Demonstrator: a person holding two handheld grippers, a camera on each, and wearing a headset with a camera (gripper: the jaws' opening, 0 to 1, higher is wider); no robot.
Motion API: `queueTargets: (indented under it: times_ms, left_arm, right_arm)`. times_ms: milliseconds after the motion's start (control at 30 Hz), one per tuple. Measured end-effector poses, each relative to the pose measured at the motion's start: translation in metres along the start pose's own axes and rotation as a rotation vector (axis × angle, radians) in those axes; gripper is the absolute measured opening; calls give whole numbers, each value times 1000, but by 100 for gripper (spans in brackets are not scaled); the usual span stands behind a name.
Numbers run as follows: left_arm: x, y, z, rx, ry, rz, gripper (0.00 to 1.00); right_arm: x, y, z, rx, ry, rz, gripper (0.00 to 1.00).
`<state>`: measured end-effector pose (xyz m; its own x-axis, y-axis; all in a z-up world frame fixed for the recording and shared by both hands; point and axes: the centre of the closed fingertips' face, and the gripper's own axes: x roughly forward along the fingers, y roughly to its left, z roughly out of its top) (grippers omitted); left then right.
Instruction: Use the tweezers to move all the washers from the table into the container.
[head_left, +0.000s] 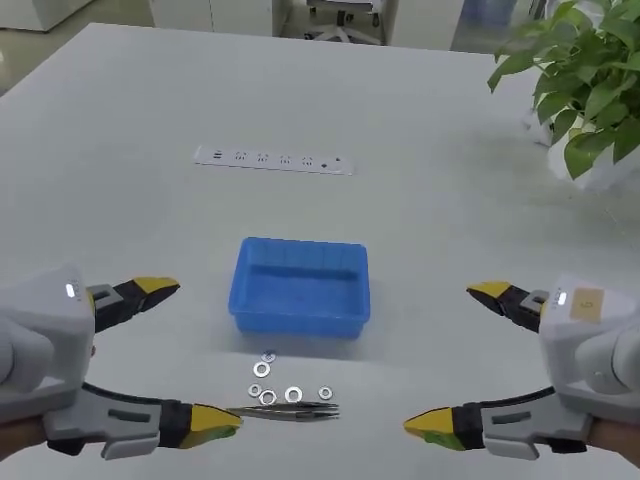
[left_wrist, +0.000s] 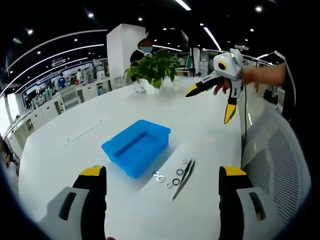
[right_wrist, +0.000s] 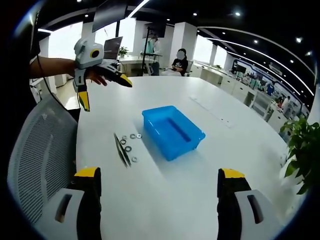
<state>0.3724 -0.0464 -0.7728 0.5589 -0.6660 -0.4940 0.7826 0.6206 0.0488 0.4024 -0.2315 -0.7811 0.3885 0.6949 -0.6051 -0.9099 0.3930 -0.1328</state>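
Pale grey worktop (head_left: 450, 200) took up most of the head view. Potted plant (head_left: 585, 80) stood at its far right corner. L gripper (head_left: 205, 354) and R gripper (head_left: 439, 358) hung over the near edge, one each side, both w/ jaws spread wide and nothing btwn them. Each gripper view showed the other gripper up in the air, clear of the worktop. Blue container (head_left: 298, 320) sat abt mid-width, nearer the near edge than the far one, nothing visible inside. White power strip (head_left: 272, 160) lay beyond it toward the far edge, well apart. Tweezers (head_left: 290, 410) lay flat btwn container and near edge, roughly parallel to that edge. In the head view their left end looked just beside the L gripper's lower jaw tip, well apart from the R jaws. Washers (head_left: 293, 395) lay in a small loose cluster btwn tweezers and container, a couple right beside the tweezers, all outside the container. In both gripper views tweezers and washers lay ahead of the jaws, within the gap btwn them.
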Motion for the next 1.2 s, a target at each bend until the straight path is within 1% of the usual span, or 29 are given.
queueTargets:
  times_ms: [133, 267, 367, 467, 567, 667, 700, 1000, 1133, 1167, 1200]
  left_arm:
    - [2, -3, -3, 7, 9, -10, 99]
    - [4, -7, -9, 18, 36, -25, 97]
    - [6, -9, -12, 19, 48, -37, 96]
    - [8, -13, -19, 21, 75, -59, 94]
    - [10, -17, -22, 32, 86, -79, 92]
    - [12, -20, -26, 34, 106, -94, 90]
    - [12, -21, -28, 41, 115, -101, 89]
    - [19, -27, -39, 68, 149, -158, 75]
    - [22, -28, -44, 82, 169, -181, 68]
    - [23, -29, -46, 88, 180, -187, 65]
    - [24, -27, -49, 93, 188, -186, 63]
  right_arm:
    - [2, 1, -1, -22, 14, 11, 97]
    - [4, 3, -3, -37, 27, 24, 96]
    - [5, 4, -3, -46, 31, 36, 94]
    - [6, 4, -3, -55, 37, 41, 90]
    - [8, 5, -3, -67, 39, 51, 87]
    - [10, 7, -3, -82, 41, 63, 82]
    - [11, 7, -3, -84, 41, 69, 82]
    - [21, 15, -6, -129, 52, 118, 73]
    - [26, 18, -7, -146, 55, 137, 69]
    - [27, 18, -6, -155, 54, 141, 67]
    - [28, 19, -7, -162, 57, 143, 65]
